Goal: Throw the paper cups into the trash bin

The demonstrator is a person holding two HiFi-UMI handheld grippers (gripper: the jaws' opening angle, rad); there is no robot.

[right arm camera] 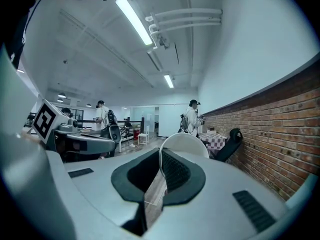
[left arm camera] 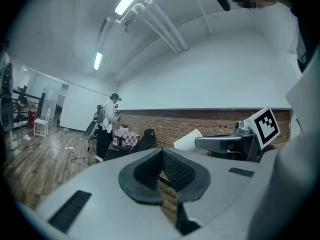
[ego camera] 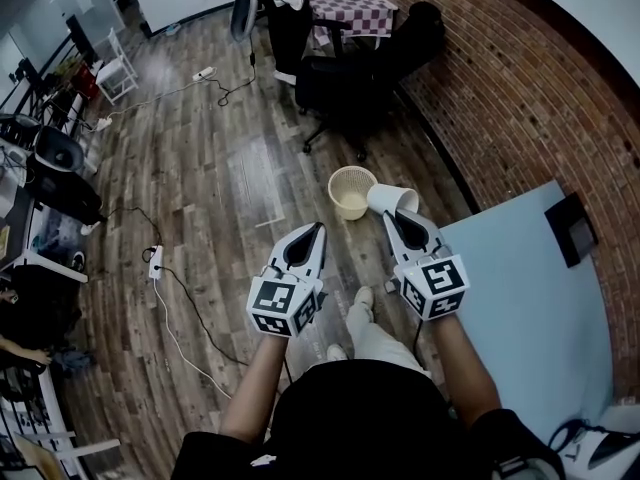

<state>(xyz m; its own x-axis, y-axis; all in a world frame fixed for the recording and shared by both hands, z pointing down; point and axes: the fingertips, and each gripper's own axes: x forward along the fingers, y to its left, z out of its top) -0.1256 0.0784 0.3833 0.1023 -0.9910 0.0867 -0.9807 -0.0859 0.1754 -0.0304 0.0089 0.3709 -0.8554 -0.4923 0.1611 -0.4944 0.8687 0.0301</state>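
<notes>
Wood-plank floor [ego camera: 200, 168] is recorded across the room, with a brick wall [ego camera: 520, 78] along the right side and a pale blue table [ego camera: 520, 298] at the lower right of the head view.

A round woven bin [ego camera: 338, 180] is noted standing upright on the floor, ahead of the person. A black chair [ego camera: 345, 83] is seen beyond it. A power strip [ego camera: 155, 260] with its cable is seen on the floor to the left.

The right gripper [ego camera: 395, 218] is found clamped on the cup [ego camera: 392, 199]. In the right gripper view the cup's thin white wall [right arm camera: 185, 144] is seen pinched between the pads [right arm camera: 172, 169]. The cup is held in the air, lying over on its side. In the head view it appears just beside the bin's right rim. Contact between cup and bin cannot be told.

The left gripper [ego camera: 316, 230] is held beside the right one, apart from it. Its jaws are seen together in the left gripper view, with nothing between them. The cup [left arm camera: 189, 139] is also visible from that view, off to the right.

A person [left arm camera: 107, 125] is noted standing at the far end of the room, near a checked table [ego camera: 350, 8].
</notes>
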